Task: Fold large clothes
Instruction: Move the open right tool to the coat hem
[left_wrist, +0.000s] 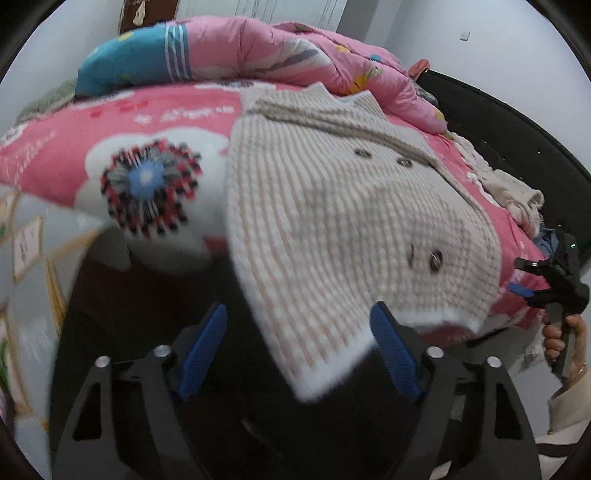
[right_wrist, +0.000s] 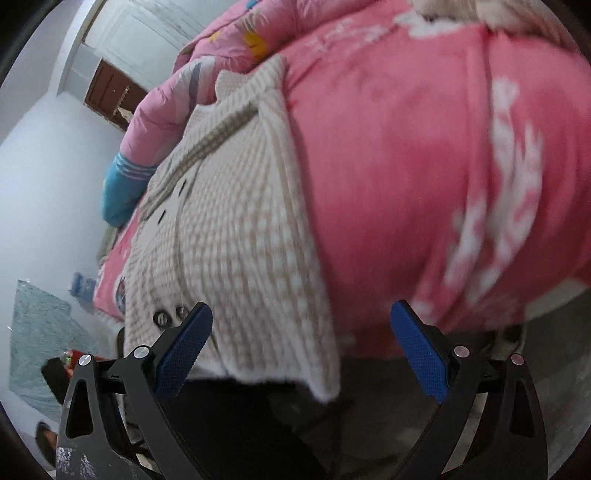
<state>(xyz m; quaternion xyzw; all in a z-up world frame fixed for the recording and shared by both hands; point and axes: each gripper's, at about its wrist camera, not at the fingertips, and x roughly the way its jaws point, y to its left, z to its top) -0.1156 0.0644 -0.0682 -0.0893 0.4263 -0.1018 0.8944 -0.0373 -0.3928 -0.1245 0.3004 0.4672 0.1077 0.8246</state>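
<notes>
Fingers (left_wrist: 207, 343) of both grippers spread wide, empty, before cream knit cardigan (left_wrist: 332, 206) on pink bedspread (left_wrist: 55, 147).

A bed with a pink printed sheet (left_wrist: 66, 147) fills the area ahead of the tongs. A bunched pink quilt (left_wrist: 280, 48) lies beyond. White walls (right_wrist: 44, 177) and a brown door (right_wrist: 107, 92) stand behind.
</notes>
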